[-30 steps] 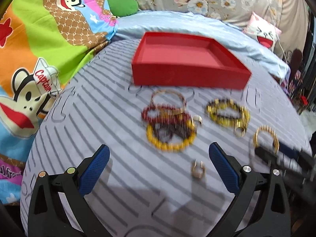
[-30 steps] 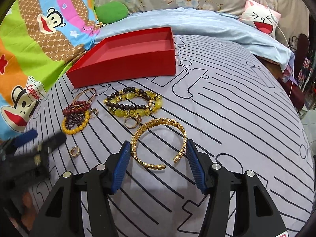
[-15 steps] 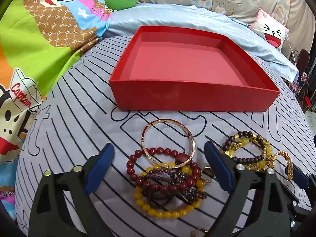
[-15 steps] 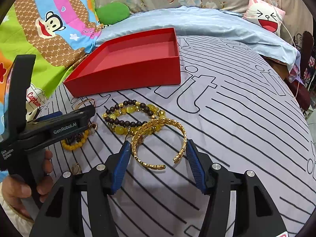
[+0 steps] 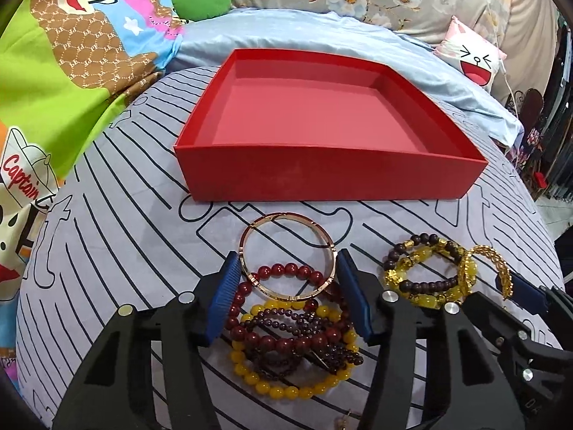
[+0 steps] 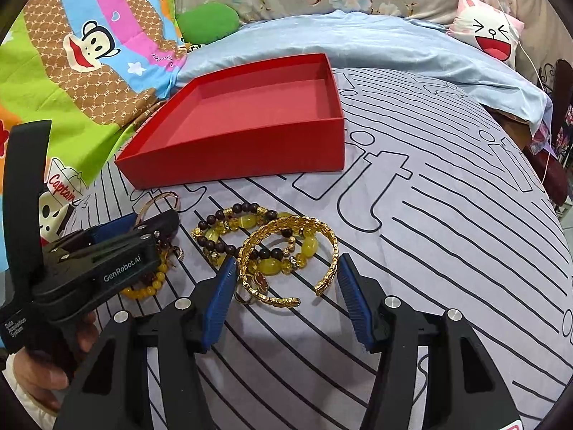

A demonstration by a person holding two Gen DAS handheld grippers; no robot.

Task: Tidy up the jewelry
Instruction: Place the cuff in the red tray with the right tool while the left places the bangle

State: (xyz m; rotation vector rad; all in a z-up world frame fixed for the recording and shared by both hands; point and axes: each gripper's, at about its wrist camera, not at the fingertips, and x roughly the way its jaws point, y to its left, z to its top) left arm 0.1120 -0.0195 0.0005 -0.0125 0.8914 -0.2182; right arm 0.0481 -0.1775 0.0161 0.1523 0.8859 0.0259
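An empty red box [image 5: 322,175] stands on the striped bedspread. In front of it lies a pile: a rose-gold bangle [image 5: 250,240], a red bead bracelet [image 5: 286,270] and a yellow bead bracelet [image 5: 286,390]. My left gripper [image 5: 287,261] straddles the bangle. Its jaws are closing and the blue pads [image 5: 222,297] meet the bangle's two sides. My right gripper [image 6: 286,265] is shut on a gold cuff [image 6: 286,225], which now overlaps a yellow-and-brown beaded bracelet [image 6: 222,225]. The right wrist view also shows the box [image 6: 250,165] and the left gripper [image 6: 143,225].
A cartoon blanket [image 5: 71,71] lies on the left and a pale blue quilt [image 5: 304,32] behind the box. At the back right rests a laughing-face pillow [image 6: 490,32]. A person's hand [image 6: 46,376] holds the left gripper. Bare striped bedspread [image 6: 447,233] stretches to the right.
The left gripper moved forward over the pile and its jaws narrowed onto the bangle. The right gripper slid the gold cuff left until it overlapped the beaded bracelet.
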